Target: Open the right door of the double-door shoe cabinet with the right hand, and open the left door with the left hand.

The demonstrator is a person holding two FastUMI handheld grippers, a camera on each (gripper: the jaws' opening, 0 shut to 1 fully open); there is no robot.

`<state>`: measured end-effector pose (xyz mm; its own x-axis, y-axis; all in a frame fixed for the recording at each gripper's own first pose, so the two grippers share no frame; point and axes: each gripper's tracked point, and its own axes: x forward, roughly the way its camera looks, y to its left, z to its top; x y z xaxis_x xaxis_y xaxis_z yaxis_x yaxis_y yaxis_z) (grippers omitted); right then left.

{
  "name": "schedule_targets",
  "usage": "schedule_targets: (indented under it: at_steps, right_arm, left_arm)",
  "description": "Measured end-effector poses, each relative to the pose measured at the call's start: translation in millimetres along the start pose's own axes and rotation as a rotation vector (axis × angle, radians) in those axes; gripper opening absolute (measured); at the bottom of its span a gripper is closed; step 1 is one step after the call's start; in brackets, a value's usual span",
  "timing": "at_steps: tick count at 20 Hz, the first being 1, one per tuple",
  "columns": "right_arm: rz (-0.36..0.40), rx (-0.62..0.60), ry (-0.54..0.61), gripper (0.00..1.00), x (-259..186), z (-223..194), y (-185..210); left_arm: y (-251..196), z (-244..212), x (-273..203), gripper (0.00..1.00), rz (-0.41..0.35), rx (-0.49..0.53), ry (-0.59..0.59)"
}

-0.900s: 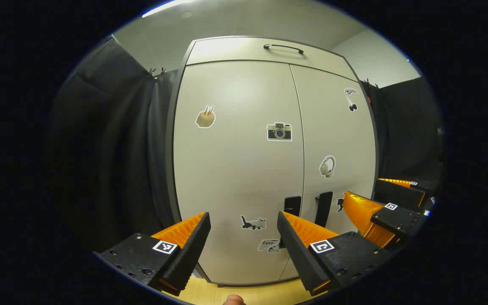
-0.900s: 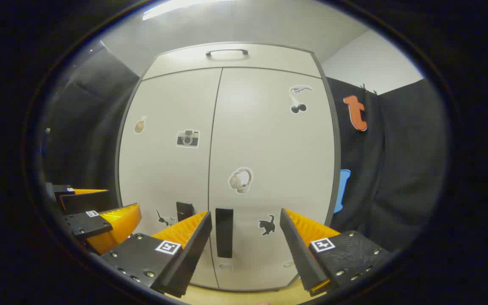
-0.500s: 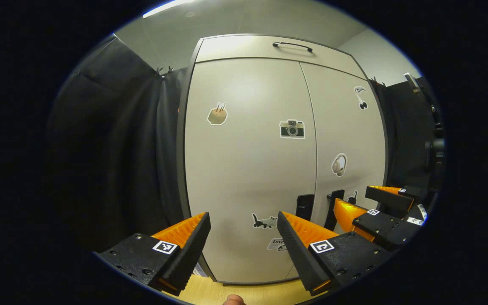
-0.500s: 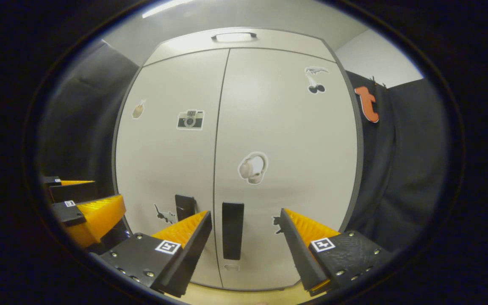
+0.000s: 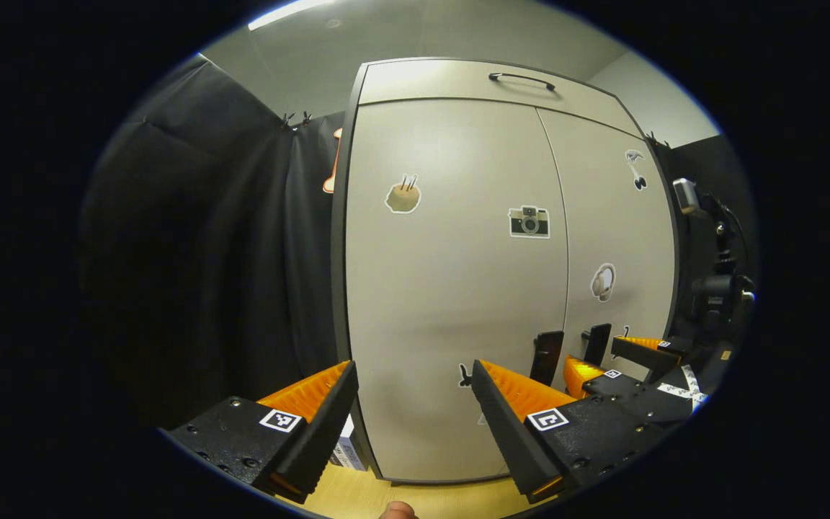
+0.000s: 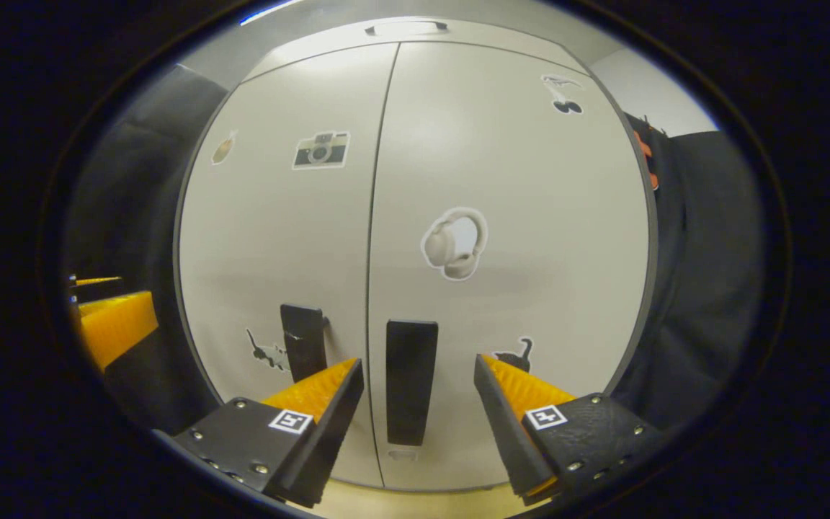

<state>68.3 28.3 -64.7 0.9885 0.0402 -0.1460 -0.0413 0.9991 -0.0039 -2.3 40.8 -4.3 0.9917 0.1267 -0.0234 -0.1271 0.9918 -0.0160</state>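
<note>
Pale wood floor (image 5: 357, 497) runs under both grippers up to the cabinet. In the right gripper view, the right gripper (image 6: 418, 375) has its fingers spread wide, holding nothing, with the right door's handle (image 6: 410, 382) between them, not touched. In the left gripper view, the left gripper (image 5: 413, 378) is equally wide and empty before the left door (image 5: 451, 288), whose handle (image 5: 547, 357) lies to its right. Both doors are closed.

Dark cloth curtains (image 5: 192, 252) hang at the frame's left, pinned by small clips (image 5: 294, 117) near the top. A pale wooden floor (image 5: 357, 497) shows along the bottom, a small white box (image 5: 346, 447) resting on it.
</note>
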Motion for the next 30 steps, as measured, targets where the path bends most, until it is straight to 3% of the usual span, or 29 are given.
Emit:
schedule_targets:
  at_steps: [2,4,5,6,15,16,18,20,21,30]
  right_arm:
    - [-0.006,-0.002,0.007,0.89,3,-2,-2]
    - [-0.017,-0.001,0.01,0.92,7,-4,-7]
    - [-0.015,0.004,0.015,0.78,9,-5,-8]
    - [-0.016,0.01,0.021,0.74,10,-6,-9]
    - [0.015,0.023,0.028,0.67,11,-10,0]
    - [0.055,0.041,0.022,0.6,13,-9,12]
    - [0.032,0.041,0.023,0.29,12,-10,10]
    - [0.042,0.059,0.024,0.29,13,-11,11]
    - [0.051,0.065,0.022,0.21,13,-11,11]
    - [0.125,0.062,0.022,0.21,-4,-12,10]
  left_arm:
    - [5,0,-2,0.98,0.011,-0.003,-0.001]
    - [7,0,-4,0.98,0.017,-0.01,-0.002]
    - [9,0,-5,0.98,0.021,-0.013,-0.003]
    - [10,0,-6,0.98,0.026,-0.016,-0.004]
    - [25,3,-21,0.98,0.078,-0.024,-0.008]
    - [27,3,-24,0.98,0.08,-0.025,-0.007]
    - [29,3,-30,0.98,0.087,-0.022,-0.004]
    - [31,2,-37,0.98,0.092,-0.018,-0.001]
    - [31,1,-40,0.98,0.093,-0.016,0.003]
    - [27,2,-71,0.98,0.077,-0.017,0.005]
